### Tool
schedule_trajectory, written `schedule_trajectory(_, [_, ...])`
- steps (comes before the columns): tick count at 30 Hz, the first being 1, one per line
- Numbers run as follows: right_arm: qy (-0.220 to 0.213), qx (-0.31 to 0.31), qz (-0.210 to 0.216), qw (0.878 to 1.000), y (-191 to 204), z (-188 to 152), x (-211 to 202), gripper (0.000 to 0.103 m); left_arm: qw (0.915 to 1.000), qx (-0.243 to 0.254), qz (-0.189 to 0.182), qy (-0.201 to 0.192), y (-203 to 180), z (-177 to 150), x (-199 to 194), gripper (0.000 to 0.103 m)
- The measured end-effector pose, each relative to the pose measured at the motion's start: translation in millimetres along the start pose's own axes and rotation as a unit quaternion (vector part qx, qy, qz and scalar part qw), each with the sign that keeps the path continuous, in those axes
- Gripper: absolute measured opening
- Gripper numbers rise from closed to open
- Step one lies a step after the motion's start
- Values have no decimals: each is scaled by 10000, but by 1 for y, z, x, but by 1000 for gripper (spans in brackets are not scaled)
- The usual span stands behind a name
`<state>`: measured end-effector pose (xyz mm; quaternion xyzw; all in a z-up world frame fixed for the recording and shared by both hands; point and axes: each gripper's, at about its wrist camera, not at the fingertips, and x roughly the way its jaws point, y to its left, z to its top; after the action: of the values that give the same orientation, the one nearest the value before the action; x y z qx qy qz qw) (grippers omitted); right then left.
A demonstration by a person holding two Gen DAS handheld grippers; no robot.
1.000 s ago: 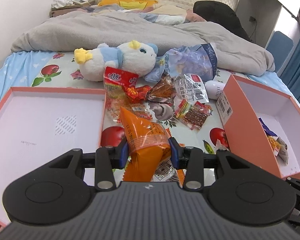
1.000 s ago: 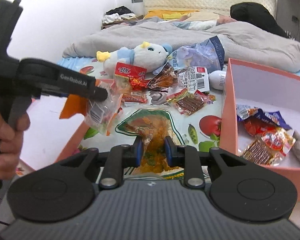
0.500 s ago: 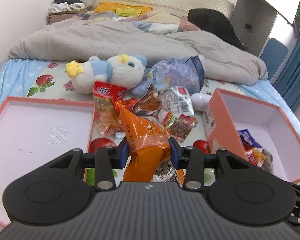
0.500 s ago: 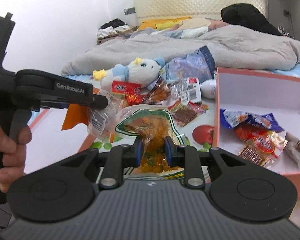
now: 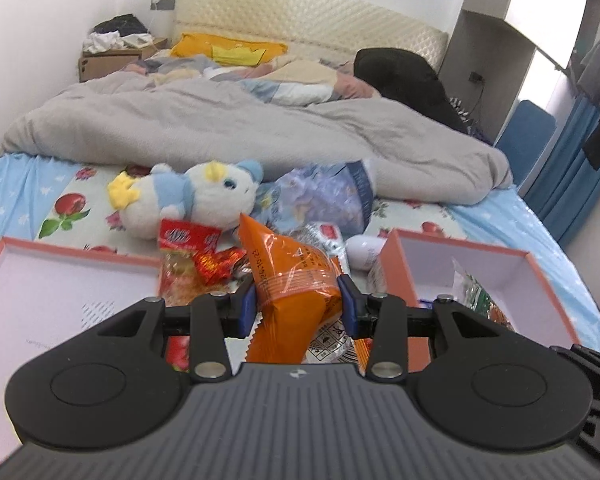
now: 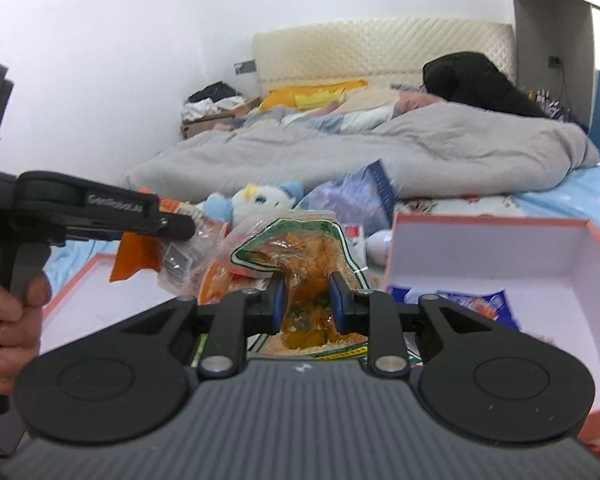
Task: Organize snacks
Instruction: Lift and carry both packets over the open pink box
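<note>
My left gripper [image 5: 298, 306] is shut on an orange snack bag [image 5: 288, 276] and holds it above the bed; the gripper also shows in the right wrist view [image 6: 176, 226]. My right gripper [image 6: 307, 304] is shut on a clear green-edged snack bag [image 6: 300, 256], lifted beside the box. An open pink box [image 5: 516, 276] with several snack packs inside stands at the right, and also shows in the right wrist view [image 6: 500, 256]. A pink lid [image 5: 60, 284] lies empty at the left. More snack packs [image 5: 188, 248] lie between them.
A plush toy [image 5: 196, 196] and a blue foil bag [image 5: 324, 196] lie behind the snacks. A grey duvet [image 5: 240, 128] covers the far bed. A white egg-shaped object [image 5: 364, 248] sits by the box.
Both grippers have risen with their bags and tilted up, so the bed and headboard fill more of each view. The boxes sit lower in frame.
</note>
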<state>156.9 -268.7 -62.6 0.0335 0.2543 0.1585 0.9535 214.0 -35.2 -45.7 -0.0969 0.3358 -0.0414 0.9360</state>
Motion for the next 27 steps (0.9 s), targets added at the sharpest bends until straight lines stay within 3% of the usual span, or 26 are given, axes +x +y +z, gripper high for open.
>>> schedule_trajectory(15, [-693,-215,-417,9965,-40,56,-28,26,9966,331,-642,-396,-67,40,-16,47])
schedule_trajectory(20, [-649,-146,-605,9960,-63,55,-31,26,9955,427,-823,-191,-93,38,0,47])
schedule_trajectory(27, [-107,-10,-923,9957,-101,42,-16,26,9913,696,-1057,366,-141,24,46,47])
